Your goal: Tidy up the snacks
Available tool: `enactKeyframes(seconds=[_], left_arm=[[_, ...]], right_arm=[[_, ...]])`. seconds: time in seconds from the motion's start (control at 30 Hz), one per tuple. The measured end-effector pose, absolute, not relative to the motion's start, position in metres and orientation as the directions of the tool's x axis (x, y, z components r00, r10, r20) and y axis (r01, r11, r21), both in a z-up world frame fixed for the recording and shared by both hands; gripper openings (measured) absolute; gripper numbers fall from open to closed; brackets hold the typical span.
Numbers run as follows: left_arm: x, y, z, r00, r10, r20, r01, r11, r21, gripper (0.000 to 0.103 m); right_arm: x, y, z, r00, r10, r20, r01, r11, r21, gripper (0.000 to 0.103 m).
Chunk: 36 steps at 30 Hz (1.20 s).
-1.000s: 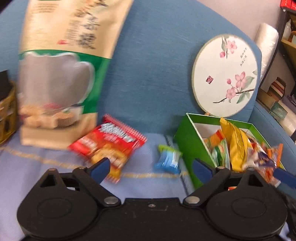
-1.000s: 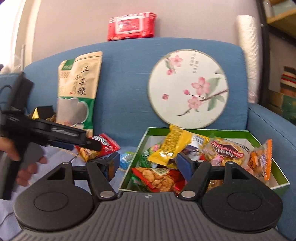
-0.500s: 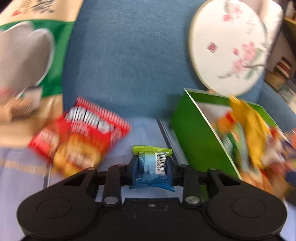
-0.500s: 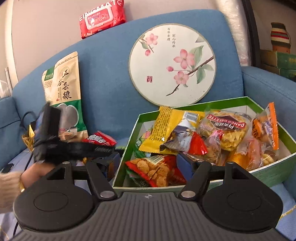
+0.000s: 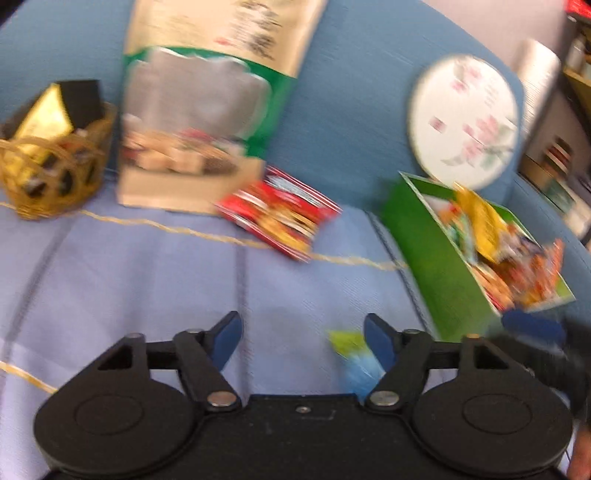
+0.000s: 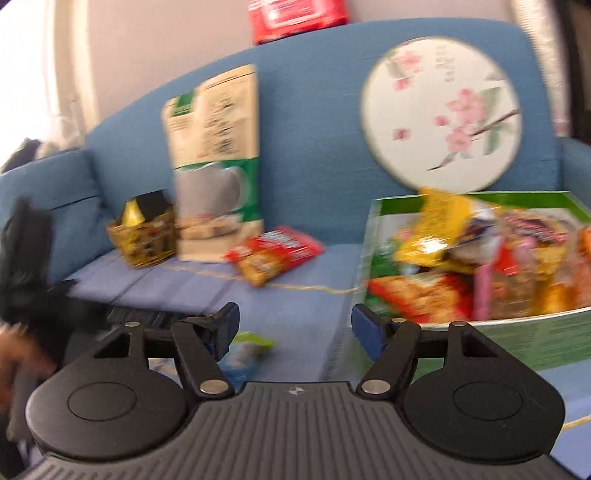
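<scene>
My left gripper (image 5: 303, 339) hovers low over the lilac seat cover, its jaws opening wide. A small blue sweet packet with a green end (image 5: 354, 362) lies loose against the inside of the right finger, not pinched. The same sweet packet (image 6: 245, 350) shows in the right wrist view behind my left finger. My right gripper (image 6: 293, 325) is open with nothing between its fingers, just left of the green box (image 6: 535, 336), which is heaped with snack packets. A red snack packet (image 5: 280, 214) lies on the seat between the box and a tall bag.
A tall beige and green bag (image 5: 207, 110) leans on the blue sofa back. A gold wire basket (image 5: 51, 166) sits at the far left. A round flower-painted fan (image 6: 441, 114) stands behind the box. A red wipes pack (image 6: 295, 14) tops the sofa back.
Half a second ago the left gripper was shut on the blue sweet packet; now it has drawn back and opened, leaving the packet loose. The right view has swung left.
</scene>
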<state>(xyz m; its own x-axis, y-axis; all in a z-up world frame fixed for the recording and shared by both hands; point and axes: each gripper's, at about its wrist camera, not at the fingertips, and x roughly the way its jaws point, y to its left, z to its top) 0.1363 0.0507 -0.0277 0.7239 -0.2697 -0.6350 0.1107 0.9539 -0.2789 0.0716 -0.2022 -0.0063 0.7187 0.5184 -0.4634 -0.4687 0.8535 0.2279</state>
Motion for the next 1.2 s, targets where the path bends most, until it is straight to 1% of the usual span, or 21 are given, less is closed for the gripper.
enactKeyframes(seconds=[0.1,0.13,0.23,0.33,0.37,0.4,0.43,0.53,0.63,0.9,1.0,1.03,1.1,1.13,1.17,1.2], left_arm=[[0.16,0.052,-0.025,0.734,-0.237,-0.636,0.072,0.959,-0.274,0.103],[0.166,0.053,-0.024,0.744,-0.221,-0.631,0.062,0.962,-0.264,0.103],[0.189,0.049,-0.022,0.765,-0.166,-0.622,0.042,0.977,-0.209,0.103],[0.211,0.043,-0.022,0.774,-0.142,-0.617,0.044,0.984,-0.171,0.103],[0.217,0.041,-0.022,0.778,-0.13,-0.615,0.042,0.987,-0.155,0.103],[0.222,0.041,-0.022,0.779,-0.121,-0.615,0.041,0.989,-0.143,0.103],[0.227,0.039,-0.022,0.777,-0.112,-0.619,0.04,0.991,-0.13,0.103],[0.234,0.036,-0.024,0.769,-0.117,-0.628,0.044,0.991,-0.13,0.103],[0.232,0.034,-0.025,0.76,-0.135,-0.636,0.055,0.988,-0.144,0.103],[0.208,0.02,-0.023,0.704,-0.235,-0.67,0.164,0.972,-0.169,0.103],[0.197,0.014,-0.022,0.67,-0.289,-0.684,0.21,0.957,-0.199,0.103],[0.194,0.012,-0.022,0.651,-0.313,-0.691,0.228,0.95,-0.215,0.103],[0.186,0.009,-0.024,0.609,-0.366,-0.704,0.263,0.93,-0.257,0.103],[0.182,0.008,-0.025,0.587,-0.39,-0.709,0.275,0.92,-0.279,0.103],[0.178,0.007,-0.027,0.568,-0.405,-0.717,0.282,0.914,-0.292,0.103],[0.173,0.006,-0.029,0.544,-0.422,-0.726,0.291,0.906,-0.308,0.103]], right_arm=[[0.074,-0.178,-0.023,0.663,0.552,-0.505,-0.511,0.827,0.233,0.103],[0.076,-0.171,-0.029,0.656,0.55,-0.516,-0.508,0.828,0.237,0.101],[0.086,-0.155,-0.042,0.643,0.54,-0.544,-0.501,0.833,0.234,0.101],[0.1,-0.143,-0.05,0.654,0.511,-0.559,-0.485,0.849,0.208,0.101],[0.106,-0.141,-0.052,0.636,0.509,-0.58,-0.482,0.849,0.217,0.09],[0.11,-0.142,-0.054,0.613,0.517,-0.597,-0.484,0.843,0.233,0.068],[0.111,-0.142,-0.053,0.611,0.513,-0.603,-0.483,0.845,0.229,0.053],[0.106,-0.144,-0.047,0.614,0.483,-0.624,-0.494,0.852,0.173,0.052],[0.104,-0.145,-0.042,0.599,0.513,-0.615,-0.517,0.834,0.192,0.051],[0.102,-0.145,-0.044,0.616,0.501,-0.608,-0.515,0.84,0.171,0.051],[0.102,-0.147,-0.052,0.606,0.499,-0.62,-0.514,0.84,0.172,0.053],[0.1,-0.149,-0.053,0.611,0.503,-0.611,-0.514,0.839,0.177,0.055],[0.096,-0.152,-0.052,0.614,0.494,-0.615,-0.506,0.845,0.174,0.063],[0.094,-0.155,-0.051,0.615,0.492,-0.616,-0.505,0.846,0.172,0.071],[0.091,-0.158,-0.05,0.615,0.492,-0.616,-0.504,0.846,0.173,0.081],[0.088,-0.161,-0.051,0.616,0.492,-0.616,-0.503,0.846,0.174,0.084]])
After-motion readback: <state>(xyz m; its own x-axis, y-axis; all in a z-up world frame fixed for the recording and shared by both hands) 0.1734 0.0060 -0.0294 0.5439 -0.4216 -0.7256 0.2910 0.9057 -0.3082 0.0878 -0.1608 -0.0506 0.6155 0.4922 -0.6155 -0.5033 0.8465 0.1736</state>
